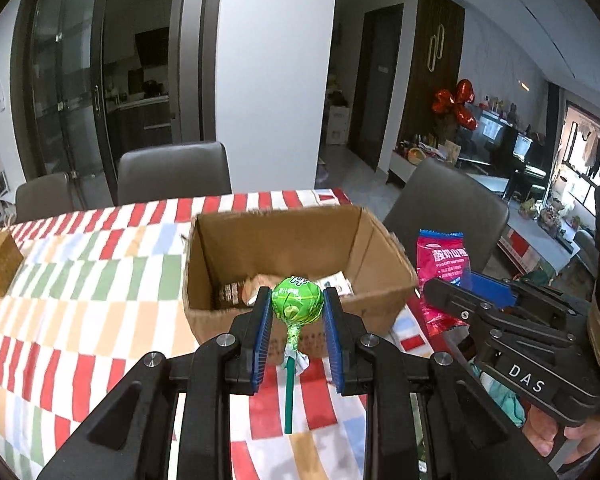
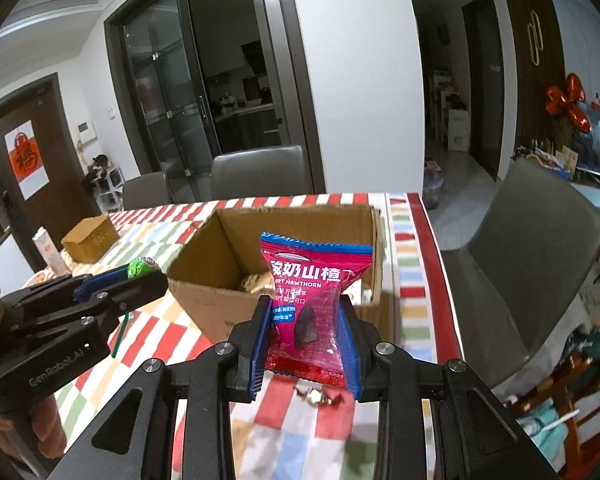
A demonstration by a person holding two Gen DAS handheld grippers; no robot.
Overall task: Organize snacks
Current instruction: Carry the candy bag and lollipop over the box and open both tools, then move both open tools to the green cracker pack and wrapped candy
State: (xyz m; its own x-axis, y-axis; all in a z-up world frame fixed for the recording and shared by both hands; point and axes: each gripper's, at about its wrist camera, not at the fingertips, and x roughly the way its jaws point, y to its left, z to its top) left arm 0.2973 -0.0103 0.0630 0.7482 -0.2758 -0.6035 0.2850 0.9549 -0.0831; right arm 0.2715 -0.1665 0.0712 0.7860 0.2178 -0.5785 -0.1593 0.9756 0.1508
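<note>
We have a snack in each tool, and both need to end up in the open cardboard box [image 1: 300, 264] just ahead of the jaws. The left gripper [image 1: 298, 304] is clamped on the round head of a green lollipop [image 1: 297, 298], its blue pads pressing either side while the green stick hangs down below the jaws toward the striped tablecloth [image 1: 80, 280]. The right gripper [image 2: 306, 320] is clamped across the lower half of a pink hawthorn snack packet [image 2: 314, 296], which stands upright above the jaws with its serrated top edge free. To do this step well, we judge that each jaw should be carried forward until its snack is past the near wall of the box and over the hollow, then lowered a little before the fingers part, so the lollipop's stick does not catch the cardboard rim and the light packet does not flutter out. Letting go one at a time seems wise, since the two tools sit close side by side and could knock each other. Snacks already lie in the box bottom, beyond the lollipop. A small wrapped candy [image 2: 318, 394] lies on the cloth just under the right jaws and remains to be gathered. Both grippers point forward and slightly downward, held level, the right one beside the box's right corner.
</note>
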